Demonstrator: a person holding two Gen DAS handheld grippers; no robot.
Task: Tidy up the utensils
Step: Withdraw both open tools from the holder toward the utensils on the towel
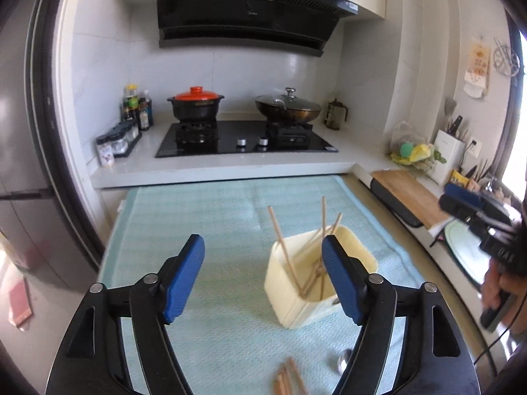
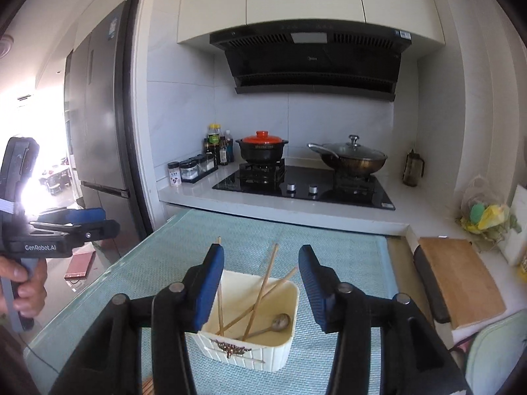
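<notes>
Left tongs (image 1: 263,273): blue pads set wide, nothing between them, hovering lower centre of the left wrist view above the mint-green mat (image 1: 204,217). Right tongs (image 2: 262,283): pads apart at a moderate gap, gripping nothing, lower centre of the right wrist view, directly over the cream container (image 2: 280,352).

Container stands on the mat, centre-right in the left wrist view. Inside: three wooden chopsticks (image 2: 262,291) leaning against the walls, tips projecting above the rim, plus a metal spoon (image 2: 280,322) lying on the bottom.

Loose chopsticks (image 1: 288,378) lie on the mat at the lower edge of the left wrist view; a second spoon (image 1: 342,362) just to their right.

Tabletop (image 1: 230,164) behind carries the black hob (image 1: 247,141).
</notes>
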